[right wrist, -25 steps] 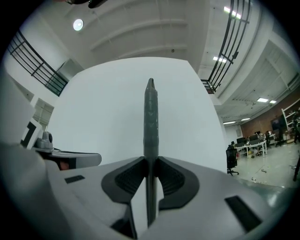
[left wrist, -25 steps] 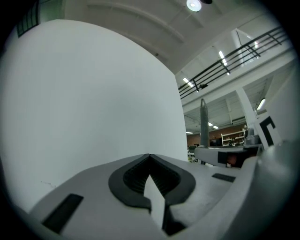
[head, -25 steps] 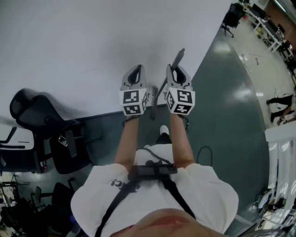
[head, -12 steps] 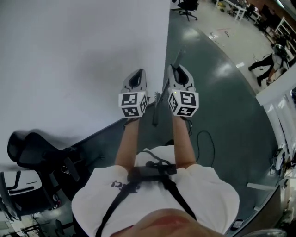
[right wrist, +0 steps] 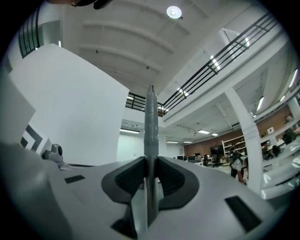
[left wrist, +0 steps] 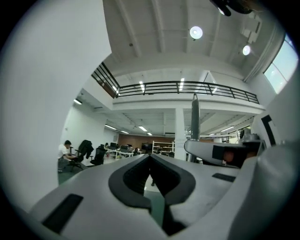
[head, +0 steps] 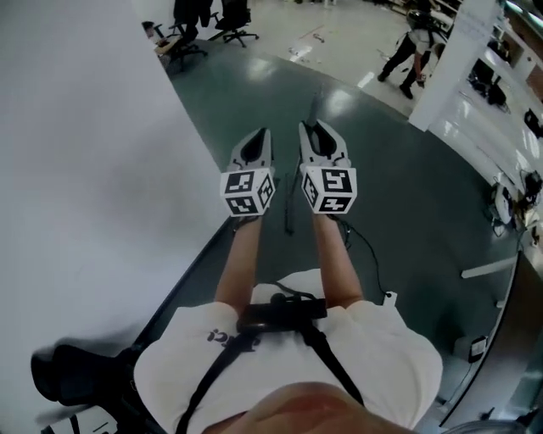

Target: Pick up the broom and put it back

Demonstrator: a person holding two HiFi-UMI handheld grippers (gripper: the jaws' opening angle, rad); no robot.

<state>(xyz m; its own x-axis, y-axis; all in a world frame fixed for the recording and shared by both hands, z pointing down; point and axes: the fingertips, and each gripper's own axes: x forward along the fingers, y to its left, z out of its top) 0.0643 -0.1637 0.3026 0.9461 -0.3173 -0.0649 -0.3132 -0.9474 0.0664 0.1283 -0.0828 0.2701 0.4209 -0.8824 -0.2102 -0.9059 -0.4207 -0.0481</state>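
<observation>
— Grip first: which gripper is holding the broom (right wrist: 151,126)?

— The right gripper (right wrist: 151,161) is clamping it. Its two dark pads are pressing on the grey handle from either side. The handle is rising straight past the tips, toward the ceiling in that gripper's view.

— And the other one?

— The left gripper (left wrist: 150,158) is carrying nothing. Its jaws are meeting at the tips, and only the open hall is showing beyond them.

— How are the two sitting from above?

— Both are pointing forward, side by side, close together but not touching, at the ends of the person's outstretched forearms. The broom handle is showing as a thin dark line running through the right gripper. Its upper part is sticking out ahead of the tips, and its lower part is passing between the two marker cubes (head: 248,191) back toward the person's body.

— Can you see the brush end?

— No, I cannot make it out in any view.

— What is lying around them?

— A white wall (head: 76,169) is filling the person's left side. A dark green floor (head: 407,220) is stretching ahead and to the right. Office chairs (head: 208,17) are standing far ahead, and a distant figure (head: 409,38) is standing on the lighter floor beyond.
</observation>
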